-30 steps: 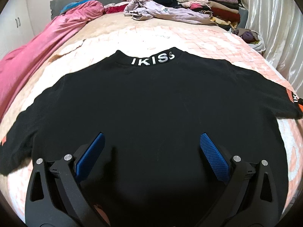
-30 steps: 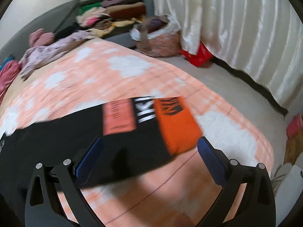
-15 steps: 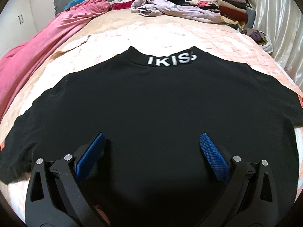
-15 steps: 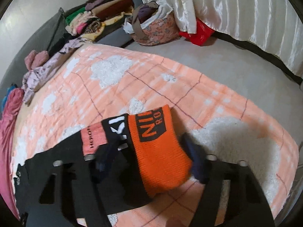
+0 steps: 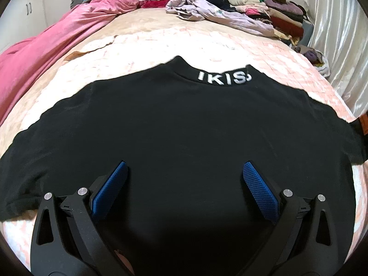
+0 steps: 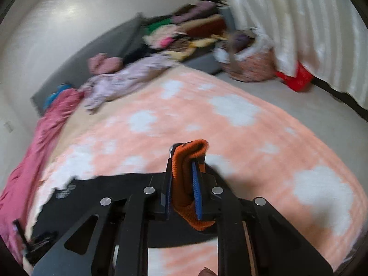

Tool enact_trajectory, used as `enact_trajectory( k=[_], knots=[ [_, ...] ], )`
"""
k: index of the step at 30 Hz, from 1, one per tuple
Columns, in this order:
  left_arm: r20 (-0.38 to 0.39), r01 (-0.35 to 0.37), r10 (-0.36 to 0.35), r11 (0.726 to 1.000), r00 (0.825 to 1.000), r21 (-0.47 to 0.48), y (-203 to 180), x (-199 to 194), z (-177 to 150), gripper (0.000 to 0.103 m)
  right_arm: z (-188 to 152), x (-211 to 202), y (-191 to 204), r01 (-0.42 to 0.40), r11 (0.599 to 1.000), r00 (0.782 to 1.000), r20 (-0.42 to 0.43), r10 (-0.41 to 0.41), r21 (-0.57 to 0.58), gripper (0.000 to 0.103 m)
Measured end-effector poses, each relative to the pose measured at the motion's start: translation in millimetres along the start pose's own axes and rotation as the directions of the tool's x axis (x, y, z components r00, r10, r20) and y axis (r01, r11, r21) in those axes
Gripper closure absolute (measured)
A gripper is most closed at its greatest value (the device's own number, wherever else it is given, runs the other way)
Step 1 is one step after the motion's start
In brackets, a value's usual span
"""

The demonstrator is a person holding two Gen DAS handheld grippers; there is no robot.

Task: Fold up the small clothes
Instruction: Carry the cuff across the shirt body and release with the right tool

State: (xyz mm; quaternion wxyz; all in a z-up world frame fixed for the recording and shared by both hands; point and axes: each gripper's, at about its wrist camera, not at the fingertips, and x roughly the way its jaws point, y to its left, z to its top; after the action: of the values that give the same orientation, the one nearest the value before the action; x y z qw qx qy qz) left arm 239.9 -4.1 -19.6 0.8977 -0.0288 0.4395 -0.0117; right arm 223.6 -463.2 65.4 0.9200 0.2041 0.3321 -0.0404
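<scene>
- Right gripper (image 6: 184,158): jaws clamped on the orange cuff (image 6: 186,184) of the black T-shirt (image 5: 179,142); ribbed knit bunched between the blue pads (image 6: 196,193), top of the cuff poking out above the fingertips.
- Right pose: aimed down at a slant across the bed; cuff raised off the peach-and-white blanket (image 6: 230,119), black sleeve trailing from it down-left to the rest of the shirt. Right view is motion-blurred.
- Left gripper (image 5: 184,174): jaws wide apart, nothing between the pads; it hangs over the lower middle of the shirt and points steeply down. Cannot tell if the tips touch the fabric.
- Shirt: spread flat, collar with white "IKISS" lettering (image 5: 224,79) at the far side, both sleeves out sideways; in the left view the right-hand sleeve end runs out of frame at the picture's edge.
- Vs one second ago: right jaws were fully apart above the flat cuff; half a second ago they were straddling it; now closed and lifted with it, view tilted up toward the curtain (image 6: 299,23) and clothes pile (image 6: 184,32).
- Left side: jaws unchanged; view has slid a little, collar now sits further right in frame.
- Background: pink cover (image 5: 46,53) along the left of the bed, lilac garment (image 5: 218,16) near the headboard.
</scene>
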Motion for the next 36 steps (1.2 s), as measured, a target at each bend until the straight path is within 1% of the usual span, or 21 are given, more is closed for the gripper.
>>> enact_trajectory(
  k=[1, 3, 4, 6, 7, 9, 12, 16, 19, 20, 21, 22, 23, 24, 25, 26, 28, 31, 32, 33, 36],
  knots=[
    [0.004, 0.000, 0.000, 1.000, 1.000, -0.012, 4.2, -2.2, 1.2, 0.008, 1.2, -2.3, 20.4, -0.044, 0.999, 0.999, -0.003, 0.044, -0.017, 0.098],
    [0.013, 0.006, -0.006, 0.999, 1.000, -0.032, 12.5, -6.4, 3.9, 0.008, 3.5, -3.0, 56.6, -0.124, 0.991, 0.992, -0.018, 0.123, -0.045, 0.099],
    [0.018, 0.009, -0.008, 0.999, 1.000, -0.043, 16.4, -8.5, 4.9, 0.008, 3.2, -1.6, 81.4, -0.157, 0.985, 0.987, -0.028, 0.155, -0.076, 0.098],
    [0.029, 0.010, -0.008, 0.998, 1.000, -0.061, 23.5, -12.7, 6.3, 0.008, -0.3, 4.2, 122.6, -0.212, 0.968, 0.977, -0.057, 0.206, -0.132, 0.098],
    [0.031, 0.011, -0.009, 0.998, 0.999, -0.067, 25.7, -14.5, 6.4, 0.008, -1.5, 8.7, 138.5, -0.237, 0.961, 0.971, -0.076, 0.229, -0.141, 0.098],
    [0.036, 0.024, -0.021, 0.996, 0.999, -0.086, 32.7, -17.9, 7.7, 0.008, -7.7, 17.0, 170.4, -0.304, 0.941, 0.950, -0.118, 0.288, -0.151, 0.099],
    [0.044, 0.041, -0.036, 0.992, 0.998, -0.118, 43.7, -23.0, 9.4, 0.008, -22.3, 36.3, 225.1, -0.395, 0.903, 0.911, -0.195, 0.362, -0.169, 0.098],
    [0.035, 0.035, -0.030, 0.990, 0.999, -0.136, 55.9, -24.5, 6.9, 0.008, -42.3, 55.8, 278.6, -0.460, 0.870, 0.873, -0.267, 0.408, -0.175, 0.098],
    [0.030, 0.051, -0.047, 0.987, 0.998, -0.150, 60.6, -23.8, 5.5, 0.008, -55.5, 67.3, 306.0, -0.512, 0.845, 0.837, -0.312, 0.450, -0.155, 0.093],
    [0.031, 0.066, -0.062, 0.986, 0.998, -0.151, 60.6, -23.7, 5.4, 0.008, -57.8, 70.1, 311.6, -0.521, 0.840, 0.829, -0.324, 0.456, -0.151, 0.091],
    [0.034, 0.076, -0.071, 0.986, 0.997, -0.150, 60.1, -23.6, 5.7, 0.008, -59.4, 73.1, 316.6, -0.527, 0.836, 0.823, -0.334, 0.459, -0.151, 0.084],
    [0.037, 0.087, -0.083, 0.985, 0.996, -0.146, 58.8, -23.4, 5.5, 0.008, -61.6, 73.2, 319.9, -0.533, 0.832, 0.821, -0.333, 0.464, -0.154, 0.074],
    [0.039, 0.096, -0.091, 0.985, 0.995, -0.143, 58.2, -23.1, 5.1, 0.008, -62.9, 71.1, 321.7, -0.538, 0.828, 0.820, -0.330, 0.468, -0.161, 0.070],
    [0.040, 0.111, -0.107, 0.984, 0.993, -0.141, 56.0, -21.5, 4.9, 0.008, -64.6, 69.7, 322.8, -0.538, 0.826, 0.821, -0.328, 0.468, -0.167, 0.061],
    [0.039, 0.121, -0.117, 0.983, 0.992, -0.140, 54.3, -20.4, 4.6, 0.008, -64.5, 69.3, 320.4, -0.537, 0.825, 0.823, -0.324, 0.467, -0.174, 0.059],
    [0.039, 0.130, -0.126, 0.982, 0.991, -0.139, 53.1, -19.2, 4.8, 0.009, -64.6, 70.8, 316.1, -0.533, 0.827, 0.826, -0.320, 0.463, -0.179, 0.059],
    [0.041, 0.146, -0.142, 0.980, 0.989, -0.138, 49.4, -15.1, 5.8, 0.011, -65.3, 71.6, 306.8, -0.504, 0.840, 0.846, -0.312, 0.433, -0.201, 0.058],
    [0.030, 0.146, -0.143, 0.978, 0.989, -0.151, 47.6, -4.1, 8.9, 0.015, -66.5, 74.9, 283.2, -0.438, 0.871, 0.883, -0.291, 0.370, -0.224, 0.058],
    [0.026, 0.151, -0.149, 0.975, 0.988, -0.162, 48.3, 0.4, 10.3, 0.020, -66.3, 75.3, 274.0, -0.418, 0.880, 0.892, -0.284, 0.351, -0.226, 0.058],
    [0.027, 0.160, -0.158, 0.972, 0.987, -0.173, 49.1, 4.0, 11.5, 0.027, -66.5, 75.2, 263.6, -0.392, 0.891, 0.904, -0.276, 0.327, -0.229, 0.058],
    [0.031, 0.177, -0.174, 0.964, 0.984, -0.201, 49.8, 13.9, 16.5, 0.038, -68.6, 75.1, 235.6, -0.326, 0.913, 0.930, -0.253, 0.265, -0.243, 0.057]
  ],
)
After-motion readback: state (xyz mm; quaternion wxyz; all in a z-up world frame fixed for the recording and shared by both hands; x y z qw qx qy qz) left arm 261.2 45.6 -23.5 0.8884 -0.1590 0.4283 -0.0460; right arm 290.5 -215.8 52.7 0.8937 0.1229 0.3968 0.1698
